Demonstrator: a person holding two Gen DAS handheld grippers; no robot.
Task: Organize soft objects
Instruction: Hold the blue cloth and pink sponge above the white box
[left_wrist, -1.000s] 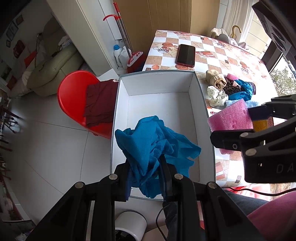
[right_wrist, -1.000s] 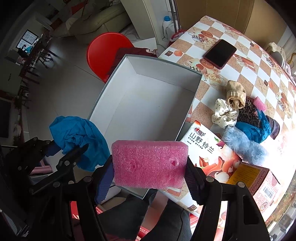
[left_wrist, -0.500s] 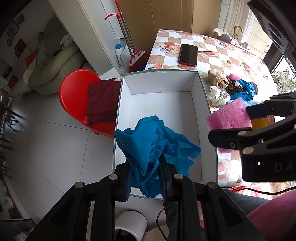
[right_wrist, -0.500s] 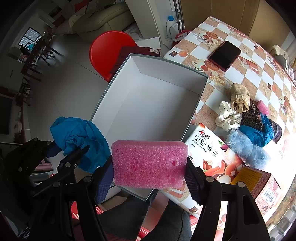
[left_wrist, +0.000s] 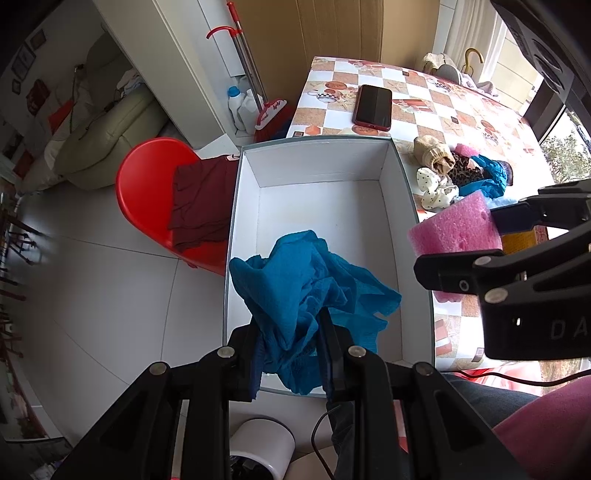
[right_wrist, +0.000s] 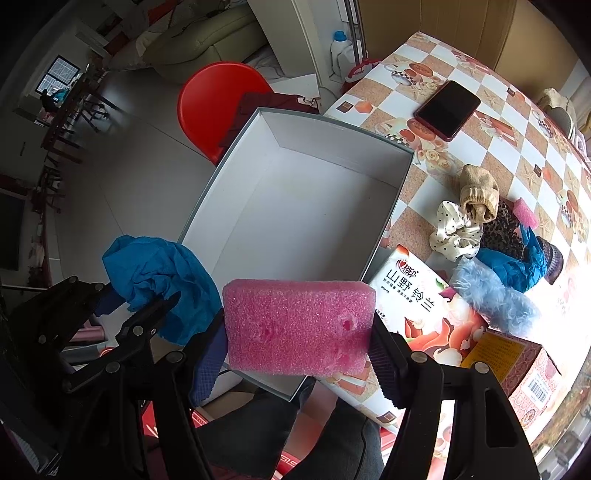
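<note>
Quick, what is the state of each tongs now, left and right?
Left tongs: closed on the blue cloth, above the white box.
Right tongs: closed on the pink foam block.

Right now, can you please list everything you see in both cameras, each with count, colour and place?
box: 1, white inside, open, at table edge
blue cloth: 1, blue, above box, in left gripper
pink foam block: 1, pink, in right gripper
phone: 1, dark with red edge, on table
pile of soft items: several, beige, dotted white, leopard, blue, small pink, on table right of box
fluffy item: 1, pale blue, beside printed carton
printed carton: 1, white and red, on table
chair: 1, red, left of box
dark red garment: 1, on chair
left gripper: shut on cloth
right gripper: shut on foam
</note>
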